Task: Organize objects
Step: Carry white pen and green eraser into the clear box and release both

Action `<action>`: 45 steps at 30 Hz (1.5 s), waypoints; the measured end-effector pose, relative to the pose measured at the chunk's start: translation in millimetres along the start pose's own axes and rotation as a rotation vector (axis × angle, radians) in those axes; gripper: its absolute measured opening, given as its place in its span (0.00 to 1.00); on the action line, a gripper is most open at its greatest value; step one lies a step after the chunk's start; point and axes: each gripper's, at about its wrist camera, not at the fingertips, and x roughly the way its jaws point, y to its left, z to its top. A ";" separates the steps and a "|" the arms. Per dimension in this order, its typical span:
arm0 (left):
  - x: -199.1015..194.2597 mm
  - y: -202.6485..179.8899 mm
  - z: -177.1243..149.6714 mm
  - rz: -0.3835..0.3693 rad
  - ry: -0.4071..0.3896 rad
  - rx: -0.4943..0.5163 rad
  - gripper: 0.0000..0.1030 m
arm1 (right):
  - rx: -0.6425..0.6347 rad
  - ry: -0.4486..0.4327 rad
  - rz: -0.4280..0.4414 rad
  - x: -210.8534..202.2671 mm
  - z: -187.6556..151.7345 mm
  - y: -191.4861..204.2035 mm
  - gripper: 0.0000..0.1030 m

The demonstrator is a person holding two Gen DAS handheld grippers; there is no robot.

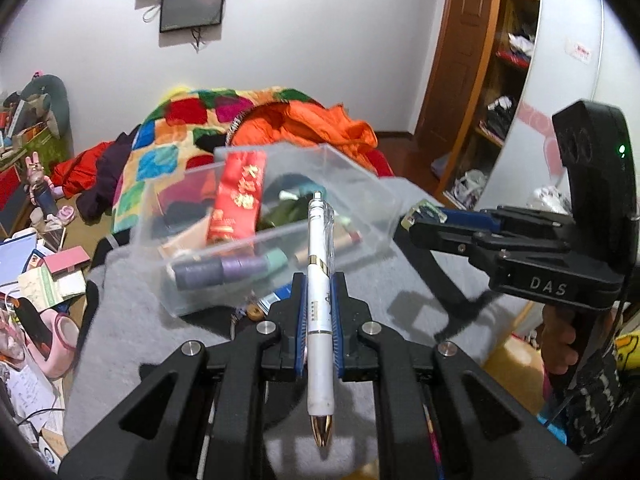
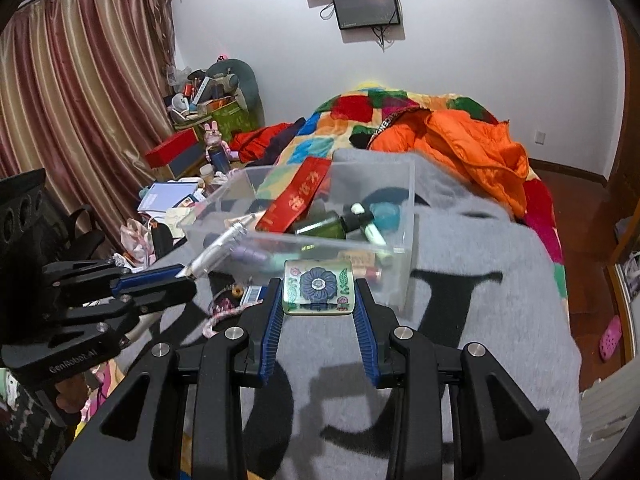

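A bed covered by a patchwork blanket of bright coloured squares [image 2: 360,120] fills the middle of the room. On the blanket's right side lies a crumpled orange padded jacket [image 2: 472,152]. On the white wall above the blanket hangs a dark flat screen [image 2: 368,6]. Left of the blanket hang striped pink and gold curtains [image 2: 72,100]. Right of the blanket, on the wooden floor, lies a pink slipper [image 2: 610,338]. Farther right stands a wooden shelf unit [image 1: 504,80].

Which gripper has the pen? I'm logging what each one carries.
The left gripper, shut on the white pen with a gold tip. The right gripper holds a flower-patterned block instead.
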 end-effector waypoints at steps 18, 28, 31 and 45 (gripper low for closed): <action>31.0 36.1 44.2 0.049 -0.006 -0.048 0.10 | -0.002 -0.009 -0.057 39.6 46.8 -9.0 0.30; 74.5 40.8 60.5 -0.018 0.087 -0.029 0.10 | 0.015 0.054 -0.079 74.8 48.5 -16.3 0.30; 90.0 39.3 63.9 -0.049 0.126 -0.020 0.10 | 0.010 0.067 -0.089 81.5 47.2 -17.2 0.30; 116.0 26.5 77.2 -0.069 0.191 0.025 0.10 | -0.003 0.086 -0.105 89.4 43.8 -16.7 0.30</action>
